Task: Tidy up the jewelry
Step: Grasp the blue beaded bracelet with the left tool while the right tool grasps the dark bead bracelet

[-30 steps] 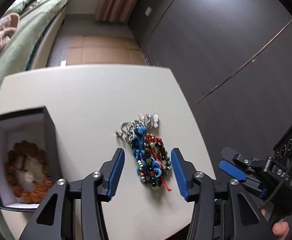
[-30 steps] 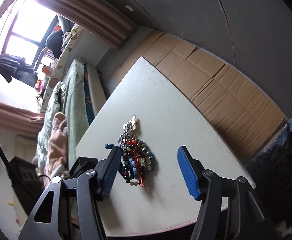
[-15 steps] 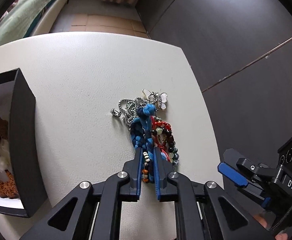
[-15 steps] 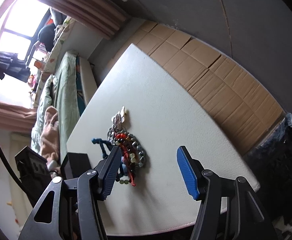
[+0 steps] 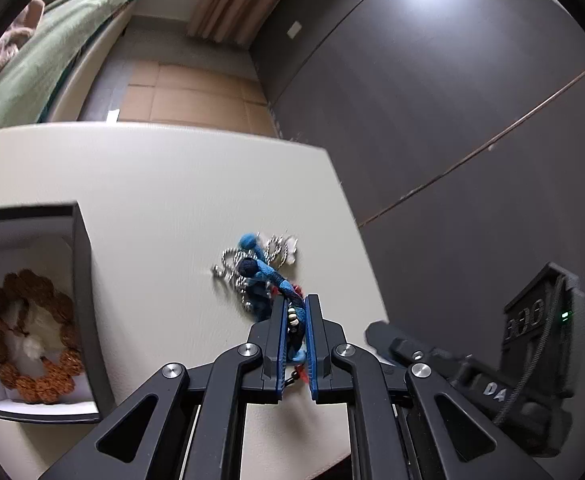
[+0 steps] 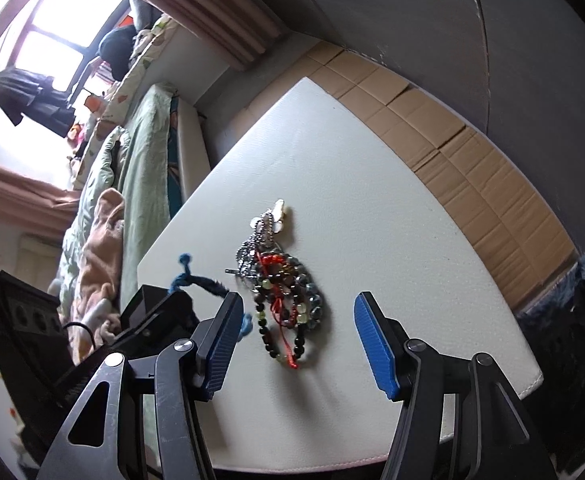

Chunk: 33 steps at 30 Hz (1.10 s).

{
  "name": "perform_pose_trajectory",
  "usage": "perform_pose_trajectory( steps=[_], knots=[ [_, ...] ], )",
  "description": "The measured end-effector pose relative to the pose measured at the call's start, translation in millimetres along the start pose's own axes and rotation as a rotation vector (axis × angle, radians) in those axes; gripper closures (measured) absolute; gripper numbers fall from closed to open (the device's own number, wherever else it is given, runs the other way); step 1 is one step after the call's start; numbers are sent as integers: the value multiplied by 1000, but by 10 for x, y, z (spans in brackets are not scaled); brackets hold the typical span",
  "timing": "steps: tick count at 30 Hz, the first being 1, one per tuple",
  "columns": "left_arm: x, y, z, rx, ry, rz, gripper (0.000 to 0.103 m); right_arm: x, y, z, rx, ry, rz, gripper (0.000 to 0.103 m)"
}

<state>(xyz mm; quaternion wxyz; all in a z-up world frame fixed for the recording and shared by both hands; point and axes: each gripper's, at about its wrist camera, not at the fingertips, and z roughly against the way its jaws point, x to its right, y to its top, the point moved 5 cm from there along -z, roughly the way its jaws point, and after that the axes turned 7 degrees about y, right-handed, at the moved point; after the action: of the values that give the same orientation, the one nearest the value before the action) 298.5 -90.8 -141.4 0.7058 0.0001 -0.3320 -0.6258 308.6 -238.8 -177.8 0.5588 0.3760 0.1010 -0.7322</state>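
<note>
My white table (image 5: 152, 184) carries the open black box (image 5: 80, 280), left of my left gripper (image 5: 295, 312), which now pinches the blue braided bracelet (image 5: 264, 272); a second ago it stood open. My right gripper (image 6: 298, 322) hangs open above the bead pile (image 6: 288, 296).

White table (image 5: 160, 184), square top with rounded corners. Black box (image 5: 82, 280) with white lining sits at the left edge, brown bead bracelet (image 5: 32, 376) inside. Tangled jewelry pile (image 6: 284, 292) lies near the right edge: silver chain (image 5: 232, 272), dark bead bracelets, red cord.
</note>
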Motion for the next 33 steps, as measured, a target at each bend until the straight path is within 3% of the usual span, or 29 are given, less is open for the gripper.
perform_pose_trajectory(
  steps=[5, 15, 20, 30, 33],
  knots=[
    [-41, 128, 249, 83, 12, 1, 95, -33, -3, -39, -13, 21, 10, 54],
    [-255, 325, 472, 129, -19, 70, 95, -64, -54, -246, -61, -9, 15, 69],
    [-318, 370, 559, 142, -36, 94, 95, -24, 13, -327, -37, -113, 29, 71],
    [-405, 381, 556, 135, -44, 125, 95, -126, -11, -586, -92, -256, 145, 72],
    [-425, 378, 553, 133, -42, 129, 95, -134, -24, -611, -96, -306, 178, 85]
  ],
)
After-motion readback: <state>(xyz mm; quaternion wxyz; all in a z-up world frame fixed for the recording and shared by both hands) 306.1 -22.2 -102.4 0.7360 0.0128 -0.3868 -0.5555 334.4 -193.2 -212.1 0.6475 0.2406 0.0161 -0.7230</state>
